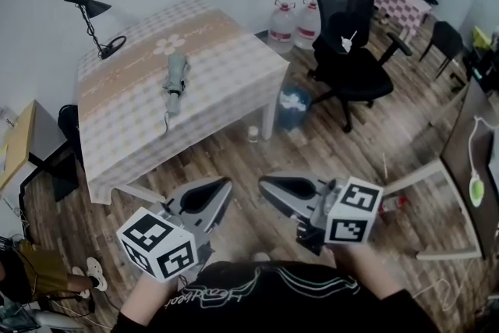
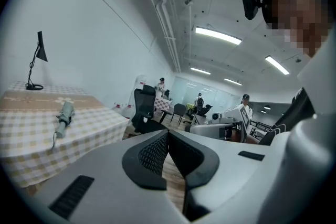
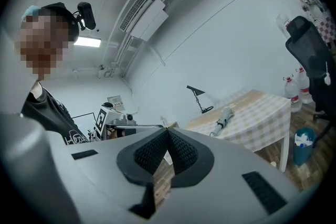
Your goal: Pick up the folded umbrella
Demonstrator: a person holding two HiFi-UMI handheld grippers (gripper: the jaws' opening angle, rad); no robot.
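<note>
The square table (image 1: 234,82), draped in a beige-and-white checked cloth, is standing on the wooden plank floor (image 1: 257,160) ahead of me and well apart from both tools. The black mesh office chair (image 1: 351,51) is sitting beside the table's right corner. Two clear water jugs (image 1: 282,27) are resting against the wall behind it. The black angled desk lamp (image 1: 93,19) is standing at the table's far left corner.

I am holding the left tongs (image 1: 228,182) low over the floor. In the left gripper view their jaws (image 2: 168,131) are meeting at the tips with nothing gripped between them. I am holding the right tongs (image 1: 263,181) just beside them. In the right gripper view their ribbed pads (image 3: 167,129) are likewise pressing together on nothing.

The folded grey-green umbrella (image 1: 175,82) is lying flat near the middle of the table, its strap trailing toward the near edge. It is showing to the left in the left gripper view (image 2: 64,118) and to the right in the right gripper view (image 3: 224,119).
</note>
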